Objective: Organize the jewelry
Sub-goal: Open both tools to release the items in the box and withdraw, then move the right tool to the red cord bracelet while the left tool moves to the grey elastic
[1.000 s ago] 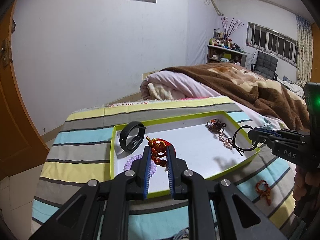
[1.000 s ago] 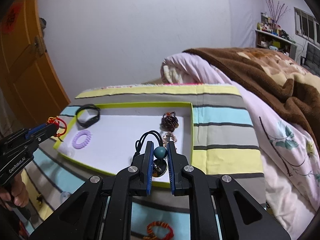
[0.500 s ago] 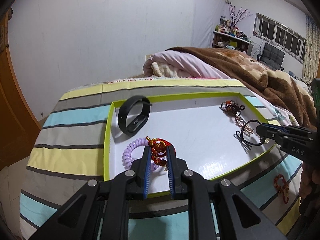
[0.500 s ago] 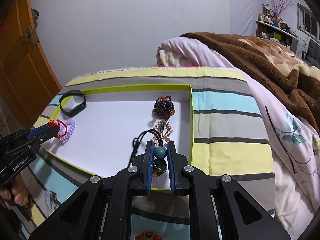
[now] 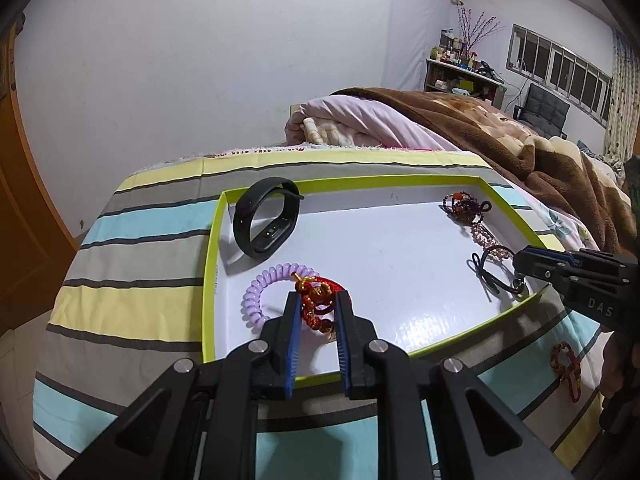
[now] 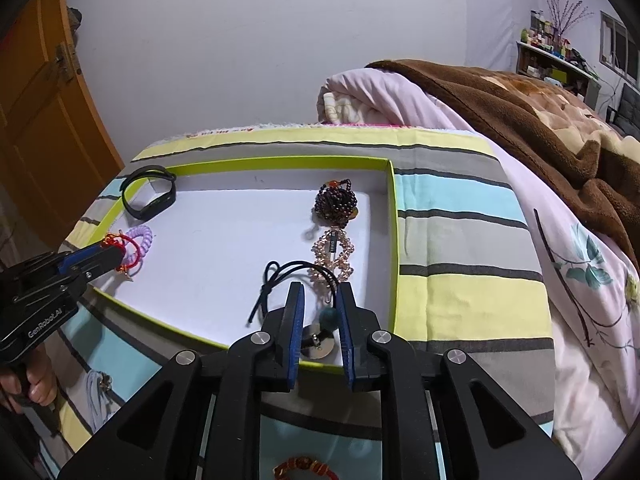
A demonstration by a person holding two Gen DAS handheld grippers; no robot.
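1. Left hand-held gripper [image 5: 317,312] reaches into the tray at about 7 o'clock of its floor; its jaws are opening, with the red knotted cord bracelet [image 5: 320,300] between the blue pads, and I cannot tell whether the pads still press on it.
2. Right hand-held gripper [image 6: 320,304] hangs over the tray's near rim at about 5 o'clock; its jaws are opening too, with the teal bead [image 6: 330,315] of a black cord necklace [image 6: 288,276] and its round metal disc [image 6: 318,346] between the fingers, the bead close against the right pad.
3. Green-rimmed tray [image 5: 212,248] with a white floor lies on the striped bedcover [image 5: 132,256].
4. In the left wrist view, a black fitness band [image 5: 266,222] stands on edge at 11 o'clock of the tray, leaning in the corner.
5. A lilac spiral hair tie [image 5: 260,292] lies at 8 o'clock, touching the red bracelet.
6. A dark garnet bead bundle [image 6: 335,202] sits at 1 o'clock in the right wrist view, with a pale pink beaded chain [image 6: 334,252] just below it, towards the black cord.
7. Outside the tray, another red bracelet [image 5: 566,364] lies on the bedcover at 4 o'clock in the left wrist view.
8. A brown blanket [image 6: 540,120] covers the bed at 2 o'clock, over a pink quilt [image 6: 380,92].
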